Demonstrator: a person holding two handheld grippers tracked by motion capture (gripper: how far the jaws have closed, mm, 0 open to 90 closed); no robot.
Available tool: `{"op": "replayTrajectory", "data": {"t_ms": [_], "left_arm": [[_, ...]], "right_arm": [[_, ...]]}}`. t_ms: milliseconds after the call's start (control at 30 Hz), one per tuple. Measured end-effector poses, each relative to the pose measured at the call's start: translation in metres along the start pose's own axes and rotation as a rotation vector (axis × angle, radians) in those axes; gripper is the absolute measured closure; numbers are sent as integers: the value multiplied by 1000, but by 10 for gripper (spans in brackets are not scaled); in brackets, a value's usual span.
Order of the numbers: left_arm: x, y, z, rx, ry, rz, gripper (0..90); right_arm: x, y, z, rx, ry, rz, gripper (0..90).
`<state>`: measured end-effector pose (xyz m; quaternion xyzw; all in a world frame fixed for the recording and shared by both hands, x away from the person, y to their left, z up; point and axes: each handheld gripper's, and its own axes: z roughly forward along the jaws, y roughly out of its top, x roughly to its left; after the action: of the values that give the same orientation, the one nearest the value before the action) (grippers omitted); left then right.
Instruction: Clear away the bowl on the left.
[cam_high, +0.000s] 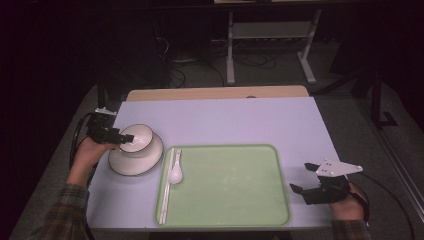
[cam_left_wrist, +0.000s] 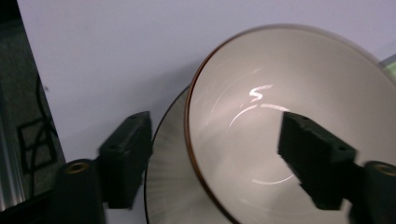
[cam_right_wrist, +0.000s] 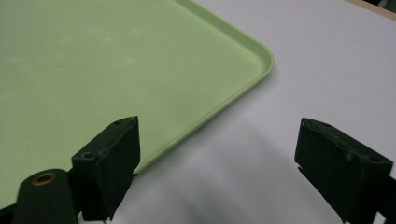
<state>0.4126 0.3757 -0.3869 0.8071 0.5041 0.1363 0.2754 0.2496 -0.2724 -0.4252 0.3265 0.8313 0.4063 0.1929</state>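
Bowl (cam_high: 140, 138) sits tilted on a white plate (cam_high: 145, 161) near the left edge of the table (cam_high: 225, 120), just left of the green tray (cam_high: 235, 200). Left gripper (cam_high: 126, 138) is at the bowl's left rim; in the left gripper view the jaws straddle the rim, one inside the bowl (cam_left_wrist: 289, 116), one outside over the plate (cam_left_wrist: 173, 186), with a gap showing either side of the wall, so unclenched. A white spoon (cam_high: 175, 172) and pale chopsticks (cam_high: 167, 187) lie along the tray's left edge. Right gripper (cam_high: 305, 180) rests released, jaws wide apart, on the table at the tray's right edge (cam_right_wrist: 224, 107), near the front right corner.
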Motion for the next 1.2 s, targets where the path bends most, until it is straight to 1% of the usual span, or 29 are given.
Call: {"op": "replayTrajectory", "data": {"t_ms": [100, 133, 200, 267, 300, 333, 400, 433, 533, 633, 667, 867, 967, 1000, 1067, 1100, 1133, 1167, 1200], "left_arm": [[5, -4, 4, 17, -12, -33, 398], [7, -6, 6, 19, -25, -47, 425], [9, -8, 7, 30, -41, -61, 502], [10, -10, 9, 43, -54, -76, 559], [11, -11, 9, 48, -57, -77, 607], [12, -11, 10, 49, -71, -89, 620], [12, -11, 10, 47, -82, -99, 662], [12, -11, 10, 49, -80, -97, 692], [11, -10, 11, 55, -61, -100, 739], [13, -10, 11, 55, -67, -104, 776], [13, -11, 11, 51, -73, -112, 784], [14, -11, 11, 47, -82, -126, 798], [15, -10, 10, 31, -107, -134, 823], [14, -10, 10, 34, -106, -127, 828], [13, -9, 9, 36, -102, -124, 828], [13, -9, 8, 31, -108, -128, 828], [13, -9, 7, 18, -122, -133, 828], [12, -9, 6, 11, -122, -130, 825], [10, -8, 5, 13, -111, -118, 824]], "right_arm": [[0, 0, 0, -3, -1, 1, 132], [0, 0, 0, -2, -1, 1, 132], [-1, 0, 0, -1, 0, 1, 133], [0, 0, 0, 0, 0, 1, 133], [0, 0, 0, -1, 0, 0, 132], [0, 0, 0, 0, 0, 1, 133], [0, 0, 0, 1, 0, -2, 133], [0, 0, 0, 1, 0, -1, 133], [0, 0, 0, 0, 0, -2, 133], [0, 0, 0, -2, -1, -1, 133], [0, 0, 0, -3, -1, -1, 133], [0, 0, 0, -2, -2, -1, 133], [0, 0, 0, 0, -2, -2, 133], [0, 0, 0, -1, -2, -2, 133], [0, 0, 0, 0, -2, -2, 133], [0, 0, 0, 1, -2, -1, 133], [0, 0, 0, 1, -2, 0, 133], [0, 0, 0, 0, -2, 0, 133], [0, 0, 0, 0, -2, -1, 133]]}}
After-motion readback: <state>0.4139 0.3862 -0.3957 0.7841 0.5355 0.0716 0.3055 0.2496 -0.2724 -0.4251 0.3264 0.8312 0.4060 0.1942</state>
